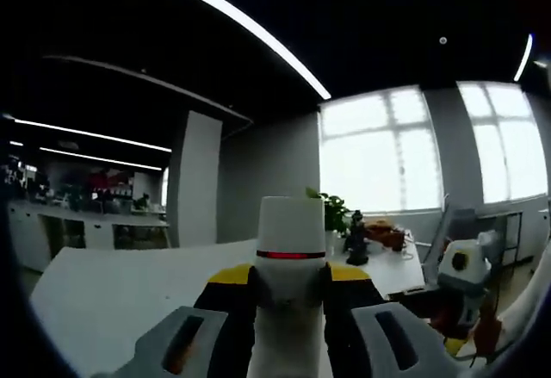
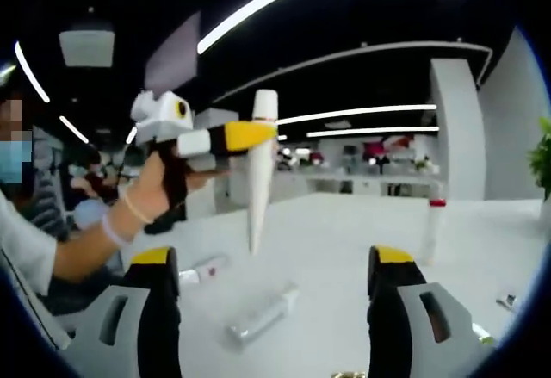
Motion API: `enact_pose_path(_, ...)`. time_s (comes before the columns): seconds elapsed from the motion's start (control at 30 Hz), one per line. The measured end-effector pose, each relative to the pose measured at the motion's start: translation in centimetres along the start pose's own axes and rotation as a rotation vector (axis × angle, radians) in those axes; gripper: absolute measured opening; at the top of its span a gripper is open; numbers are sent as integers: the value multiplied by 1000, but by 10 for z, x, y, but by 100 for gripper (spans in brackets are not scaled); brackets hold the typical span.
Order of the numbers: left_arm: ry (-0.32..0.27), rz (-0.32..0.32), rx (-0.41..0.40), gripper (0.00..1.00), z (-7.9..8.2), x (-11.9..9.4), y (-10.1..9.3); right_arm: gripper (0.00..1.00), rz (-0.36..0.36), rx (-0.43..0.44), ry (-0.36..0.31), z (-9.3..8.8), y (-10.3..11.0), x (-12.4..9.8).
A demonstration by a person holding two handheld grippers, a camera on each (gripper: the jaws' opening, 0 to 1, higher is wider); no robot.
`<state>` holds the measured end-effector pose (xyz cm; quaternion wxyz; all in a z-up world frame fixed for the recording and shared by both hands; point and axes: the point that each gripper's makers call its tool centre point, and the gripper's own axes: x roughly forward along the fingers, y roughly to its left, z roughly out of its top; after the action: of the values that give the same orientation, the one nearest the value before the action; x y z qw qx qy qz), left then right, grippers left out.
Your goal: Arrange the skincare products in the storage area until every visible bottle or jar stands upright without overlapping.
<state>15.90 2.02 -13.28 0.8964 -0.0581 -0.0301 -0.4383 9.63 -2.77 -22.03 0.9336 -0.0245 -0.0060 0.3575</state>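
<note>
**Left tongs holding a tube in the air**

My left tongs [image 1: 290, 309] are clamped on a white tube [image 1: 290, 249], which stands up between the yellow-tipped jaws in the left gripper view, its top ringed by a thin red band. Behind it lies the white table [image 1: 120, 296], and at the table's far right end stand a potted plant [image 1: 331, 210] and some dark clutter I cannot make out. Bright windows [image 1: 383, 150] fill the far wall.

In the right gripper view I see the same left tongs [image 2: 258, 137] from the side, raised well above the table [image 2: 327, 249] in my hand [image 2: 155, 184], with the tube [image 2: 261, 171] hanging down from the jaws and tapering to its lower end (clear of the tabletop). My right tongs [image 2: 274, 305] stand apart, with nothing between the jaws.

On the table, a white bottle [image 2: 263, 313] lies on its side near me, between my right jaws in that view. Another small tube [image 2: 202, 270] lies flat to its left, just beside the left jaw. A slim bottle [image 2: 433, 227] with a red cap stands upright farther off on the right. At the right edge something small lies on the table; I cannot tell what it is.
</note>
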Motion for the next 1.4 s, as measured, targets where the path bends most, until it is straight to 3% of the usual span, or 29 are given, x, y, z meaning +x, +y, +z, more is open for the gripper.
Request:
enact_pose_path(0.47,-33,-43,-6,29,3,-2,-39,88,-37,-39,-33,-4,9,35)
enact_pose_path(0.63,-51,-41,-24,29,4,-4,-44,94,-34,78,-159,10,10,45)
enact_pose_path(0.8,-49,-36,-28,29,1,-4,-46,73,-39,93,-176,12,10,46)
enact_pose_path(0.87,-48,-34,-25,29,0,-4,-45,65,-65,11,-151,7,9,47)
enact_pose_path(1.0,-48,-39,-37,29,-2,-4,-46,47,-77,-13,-152,5,11,48)
enact_pose_path(1.27,-47,-41,-42,29,-3,-5,-46,21,-54,0,-131,-3,16,51)
enact_pose_path(1.4,-53,-45,-51,29,-3,-5,-48,12,-64,-7,-115,-8,15,53)
